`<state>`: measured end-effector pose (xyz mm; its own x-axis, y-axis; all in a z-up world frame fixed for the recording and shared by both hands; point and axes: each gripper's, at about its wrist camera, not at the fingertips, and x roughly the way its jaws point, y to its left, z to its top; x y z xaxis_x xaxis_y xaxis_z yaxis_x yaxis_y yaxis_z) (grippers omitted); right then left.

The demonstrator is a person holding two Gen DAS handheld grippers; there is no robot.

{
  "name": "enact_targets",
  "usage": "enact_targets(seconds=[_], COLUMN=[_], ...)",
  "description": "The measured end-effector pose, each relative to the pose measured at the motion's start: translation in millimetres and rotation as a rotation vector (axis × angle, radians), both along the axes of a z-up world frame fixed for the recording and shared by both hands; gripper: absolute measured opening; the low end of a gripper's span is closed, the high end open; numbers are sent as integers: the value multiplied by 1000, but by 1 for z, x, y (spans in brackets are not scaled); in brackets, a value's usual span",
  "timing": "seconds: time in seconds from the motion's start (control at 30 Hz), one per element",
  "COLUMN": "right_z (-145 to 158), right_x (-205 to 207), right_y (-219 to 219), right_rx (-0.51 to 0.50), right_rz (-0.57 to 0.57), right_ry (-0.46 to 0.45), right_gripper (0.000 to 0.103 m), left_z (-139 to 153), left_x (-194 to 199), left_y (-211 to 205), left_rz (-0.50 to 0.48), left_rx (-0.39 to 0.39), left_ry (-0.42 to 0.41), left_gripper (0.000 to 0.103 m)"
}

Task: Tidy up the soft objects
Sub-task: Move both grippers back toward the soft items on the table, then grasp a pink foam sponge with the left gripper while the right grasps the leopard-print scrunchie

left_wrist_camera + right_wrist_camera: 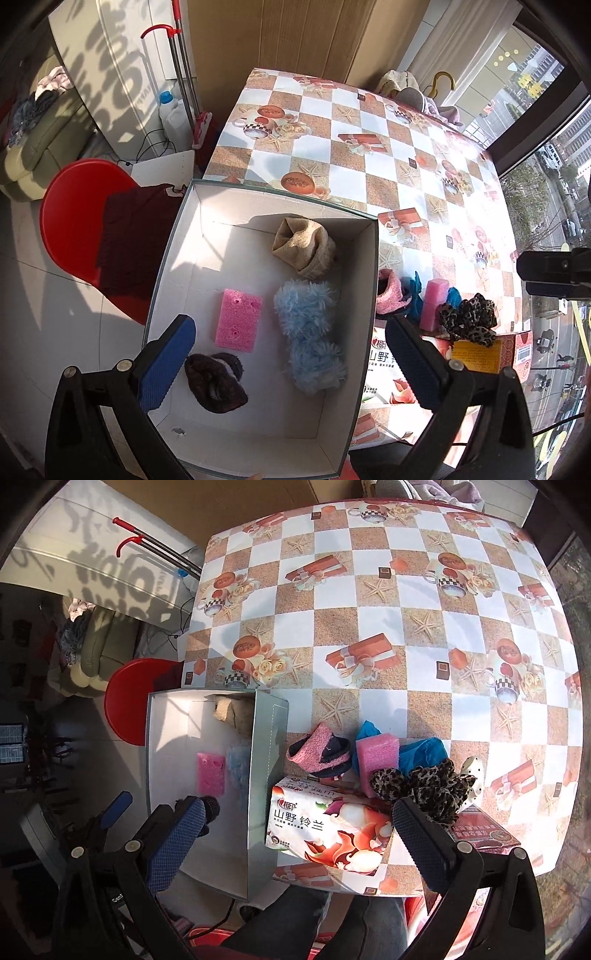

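A white box [177, 258] [271, 738] at the table's near left corner holds a pink sponge [238, 321] [211, 777], a fluffy blue piece [308, 332], a beige knit [304, 245] and a dark brown knit [216, 382]. My left gripper [291, 365] hangs open above the box with nothing in it. On the table to the right of the box lie a pink sock [319, 751], a second pink sponge [376, 755], blue cloth [421, 751] and a leopard scrunchie [421, 786]. My right gripper [301, 843] is open and empty over a tissue pack [332, 827].
A checked tablecloth [369, 627] covers the table, bare beyond the pile. A dark red carton [484, 830] sits under the scrunchie. A red chair [70, 206] with a maroon cloth stands left of the box. The person's legs [314, 923] are at the near edge.
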<state>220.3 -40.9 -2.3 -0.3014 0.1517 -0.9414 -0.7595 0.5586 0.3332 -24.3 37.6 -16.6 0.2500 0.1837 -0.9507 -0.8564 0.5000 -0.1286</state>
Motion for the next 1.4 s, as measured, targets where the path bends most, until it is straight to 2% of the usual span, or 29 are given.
enact_targets(seconds=[0.17, 0.3, 0.47, 0.6, 0.77, 0.93, 1.1, 1.2, 1.3, 1.4], right_z=[2, -10, -39, -63, -85, -117, -148, -159, -160, -153], right_x=[63, 105, 132, 135, 119, 97, 81, 81, 96, 124], right_y=[-49, -87, -118, -118, -88, -64, -56, -56, -57, -63], right_rx=[-19, -62, -133, -174, -223, -327, -433, -472, -461, -433], right_rz=[-174, -294, -347, -303, -106, 90, 202, 219, 178, 84], right_ry=[5, -2, 18, 56, 68, 91, 125, 128, 85, 4], right_gripper=[103, 103, 103, 103, 103, 103, 103, 103, 103, 103], left_z=[0, -6, -27, -49, -79, -103, -126, -137, -143, -138], left_x=[43, 83, 137, 174, 198, 214, 229, 237, 249, 264], left_y=[-9, -20, -37, -51, -59, -62, -67, -69, -65, -44], left_rz=[-129, -241, -404, -540, -681, -754, -801, -814, -802, -703], left_rx=[8, -2, -5, 22, 27, -5, -37, -44, -2, 72], left_ry=[38, 70, 161, 272, 413, 504, 568, 597, 612, 585], left_gripper=[103, 103, 103, 103, 103, 103, 103, 103, 103, 103])
